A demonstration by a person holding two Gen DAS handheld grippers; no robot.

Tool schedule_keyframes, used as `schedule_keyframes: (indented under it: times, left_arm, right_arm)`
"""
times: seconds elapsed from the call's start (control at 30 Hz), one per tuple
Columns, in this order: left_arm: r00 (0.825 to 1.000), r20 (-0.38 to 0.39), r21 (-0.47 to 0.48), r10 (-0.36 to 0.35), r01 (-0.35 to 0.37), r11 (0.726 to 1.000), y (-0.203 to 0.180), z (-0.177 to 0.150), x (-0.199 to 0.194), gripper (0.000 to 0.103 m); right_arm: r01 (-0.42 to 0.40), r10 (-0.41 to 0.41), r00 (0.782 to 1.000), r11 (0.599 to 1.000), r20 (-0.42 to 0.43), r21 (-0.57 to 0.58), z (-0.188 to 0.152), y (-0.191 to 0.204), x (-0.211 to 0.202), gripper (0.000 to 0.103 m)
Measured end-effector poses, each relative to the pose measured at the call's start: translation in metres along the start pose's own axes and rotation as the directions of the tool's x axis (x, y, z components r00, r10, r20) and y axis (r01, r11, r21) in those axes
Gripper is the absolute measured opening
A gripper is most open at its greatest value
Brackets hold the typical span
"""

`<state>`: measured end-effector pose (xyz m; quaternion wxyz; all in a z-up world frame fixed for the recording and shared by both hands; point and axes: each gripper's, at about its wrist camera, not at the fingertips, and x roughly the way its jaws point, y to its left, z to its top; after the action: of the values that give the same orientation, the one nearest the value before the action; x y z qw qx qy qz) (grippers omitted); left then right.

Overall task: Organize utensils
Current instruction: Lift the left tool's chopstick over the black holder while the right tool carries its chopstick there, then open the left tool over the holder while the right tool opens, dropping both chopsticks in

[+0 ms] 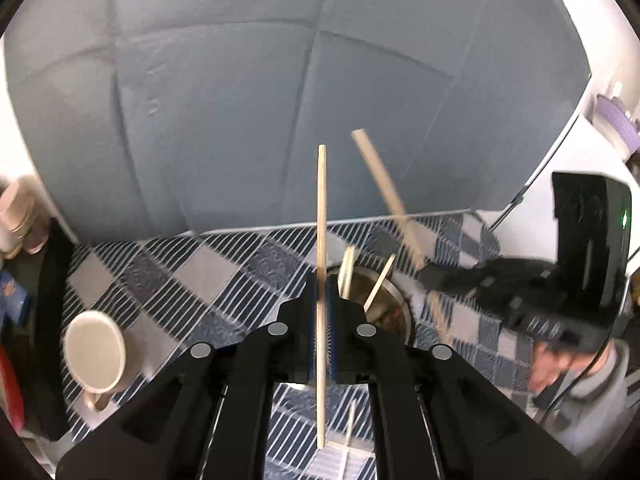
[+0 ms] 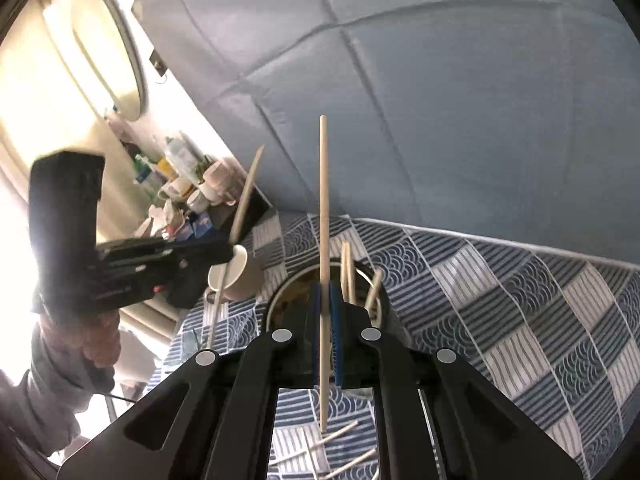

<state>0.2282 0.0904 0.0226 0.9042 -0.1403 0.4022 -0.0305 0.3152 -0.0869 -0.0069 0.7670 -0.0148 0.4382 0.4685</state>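
My left gripper (image 1: 321,312) is shut on a wooden chopstick (image 1: 321,220) held upright. My right gripper (image 2: 328,312) is shut on another wooden chopstick (image 2: 324,200), also upright. Both are close above a round metal holder (image 1: 394,300) that stands on the checked cloth and has two chopsticks (image 1: 347,270) leaning in it; the holder also shows in the right wrist view (image 2: 288,292). The right gripper with its chopstick (image 1: 384,188) appears blurred in the left wrist view. The left gripper (image 2: 224,252) appears in the right wrist view. Loose chopsticks (image 2: 340,434) lie on the cloth below.
A beige mug (image 1: 96,350) stands on the blue checked tablecloth (image 1: 200,280) left of the holder; it also shows in the right wrist view (image 2: 236,272). A grey padded wall (image 1: 280,100) rises behind. Bottles and cups (image 2: 188,180) crowd a shelf at the far left.
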Motion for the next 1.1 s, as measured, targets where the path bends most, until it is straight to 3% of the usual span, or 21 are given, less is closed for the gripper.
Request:
schedule_keyframes:
  times: [0.17, 0.33, 0.57, 0.97, 1.07, 1.1]
  left_arm:
    - [0.999, 0.036, -0.013, -0.029, 0.029, 0.999, -0.002, 0.012, 0.013, 0.005]
    - [0.993, 0.114, -0.043, -0.038, 0.044, 0.998, 0.002, 0.017, 0.021, 0.005]
    - [0.984, 0.175, -0.058, -0.032, 0.043, 0.997, 0.001, 0.009, 0.036, 0.005]
    - [0.994, 0.097, 0.008, -0.052, 0.052, 0.999, -0.008, -0.015, 0.05, 0.005]
    - [0.993, 0.109, 0.019, -0.034, 0.032, 0.999, -0.01, -0.018, 0.037, 0.015]
    - [0.993, 0.113, 0.024, -0.032, 0.029, 0.999, -0.011, -0.019, 0.033, 0.027]
  right_arm:
    - [-0.014, 0.014, 1.0, 1.0, 0.009, 0.01, 0.009, -0.003, 0.022, 0.005]
    - [-0.06, 0.058, 0.995, 0.998, 0.076, 0.024, 0.008, -0.009, 0.031, 0.005]
    - [-0.062, 0.054, 0.992, 0.996, 0.11, 0.067, -0.003, -0.02, 0.043, 0.005]
    - [-0.005, 0.0, 0.998, 0.997, 0.068, 0.079, -0.032, -0.026, 0.039, 0.008]
    - [0.012, -0.019, 0.996, 0.997, 0.084, 0.08, -0.035, -0.023, 0.025, 0.008]
    - [0.019, -0.026, 0.995, 0.997, 0.095, 0.071, -0.035, -0.02, 0.018, 0.009]
